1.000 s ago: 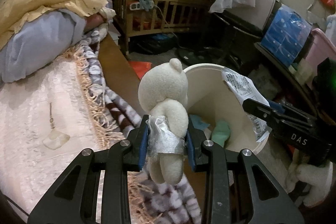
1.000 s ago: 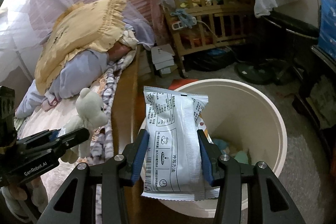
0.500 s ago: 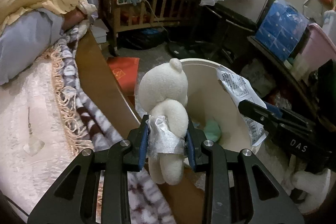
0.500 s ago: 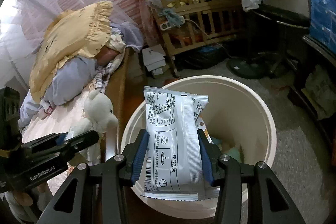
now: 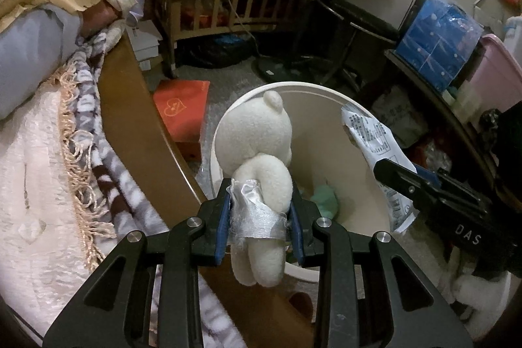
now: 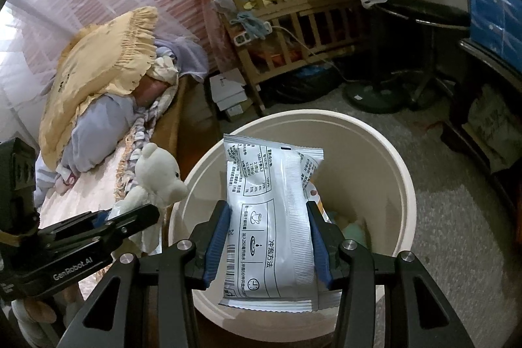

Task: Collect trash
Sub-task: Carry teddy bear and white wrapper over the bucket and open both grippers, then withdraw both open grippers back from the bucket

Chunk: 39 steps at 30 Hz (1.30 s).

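Right hand-held gripper (image 6: 269, 245) clamps the packet (image 6: 272, 217) upright, already over the bin (image 6: 385, 149) mouth and nearer its centre, while left hand-held gripper (image 5: 259, 222) grips the bear (image 5: 257, 158) upright over the bin's bed-side rim.

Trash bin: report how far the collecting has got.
Done: the trash bin already holds a few scraps, including a green piece. In hand: the right gripper grips a white food packet over the bin's opening, and the left gripper grips a small white teddy bear at the rim. Left: neither item has been dropped in yet.
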Each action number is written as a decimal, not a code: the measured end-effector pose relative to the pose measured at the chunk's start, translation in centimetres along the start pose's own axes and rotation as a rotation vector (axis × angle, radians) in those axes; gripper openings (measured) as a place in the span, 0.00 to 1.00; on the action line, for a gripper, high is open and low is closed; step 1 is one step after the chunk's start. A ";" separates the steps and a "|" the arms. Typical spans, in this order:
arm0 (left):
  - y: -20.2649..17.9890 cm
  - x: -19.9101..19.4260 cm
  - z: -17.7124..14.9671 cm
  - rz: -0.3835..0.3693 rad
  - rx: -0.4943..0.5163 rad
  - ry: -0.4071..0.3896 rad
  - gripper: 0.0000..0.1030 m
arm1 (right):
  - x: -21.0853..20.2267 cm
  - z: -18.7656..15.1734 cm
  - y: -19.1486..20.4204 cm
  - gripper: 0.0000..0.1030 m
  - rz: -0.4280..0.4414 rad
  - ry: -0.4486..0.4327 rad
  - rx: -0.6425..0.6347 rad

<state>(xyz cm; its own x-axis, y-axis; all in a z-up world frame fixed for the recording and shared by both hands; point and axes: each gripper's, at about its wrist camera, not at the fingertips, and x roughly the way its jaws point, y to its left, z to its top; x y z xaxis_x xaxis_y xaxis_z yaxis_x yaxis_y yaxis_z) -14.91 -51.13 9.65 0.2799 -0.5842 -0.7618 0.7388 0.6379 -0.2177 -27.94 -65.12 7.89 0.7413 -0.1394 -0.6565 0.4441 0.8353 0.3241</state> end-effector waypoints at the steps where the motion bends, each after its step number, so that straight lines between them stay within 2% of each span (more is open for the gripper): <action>1: -0.1 0.2 0.0 -0.001 0.000 0.003 0.28 | 0.1 0.0 -0.1 0.44 0.000 0.001 0.002; 13: -0.4 1.7 0.5 -0.001 -0.011 0.015 0.29 | 1.1 0.4 -1.3 0.44 -0.020 0.002 0.038; 16: -0.2 1.7 0.5 -0.035 -0.033 0.015 0.32 | 1.3 0.5 -1.4 0.45 -0.021 -0.001 0.043; 18: -0.2 1.6 0.5 -0.038 -0.026 -0.001 0.41 | 1.2 0.6 -1.3 0.47 -0.029 -0.014 0.048; 19: -0.1 1.3 0.4 -0.037 -0.024 -0.017 0.55 | 1.1 0.6 -1.3 0.47 -0.030 -0.017 0.049; 20: 0.0 0.9 0.4 -0.036 -0.026 -0.037 0.62 | 1.0 0.5 -1.3 0.47 -0.032 -0.020 0.049; 26: 0.6 -0.4 0.2 -0.007 -0.019 -0.069 0.62 | 0.7 0.3 -0.9 0.48 -0.034 -0.017 0.046; 32: 1.3 -2.1 -0.6 0.028 -0.030 -0.083 0.62 | 0.0 -0.4 0.8 0.54 -0.030 -0.021 0.003; 39: 1.4 -5.7 -1.0 0.079 0.001 -0.160 0.62 | -1.8 -0.4 3.8 0.57 -0.033 -0.064 -0.061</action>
<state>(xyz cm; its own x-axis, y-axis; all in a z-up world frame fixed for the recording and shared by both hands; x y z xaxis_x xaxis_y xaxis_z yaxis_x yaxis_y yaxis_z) -16.09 -46.35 13.08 0.4307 -0.6050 -0.6697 0.7113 0.6843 -0.1607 -27.76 -61.45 10.02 0.7583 -0.1995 -0.6206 0.4387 0.8604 0.2594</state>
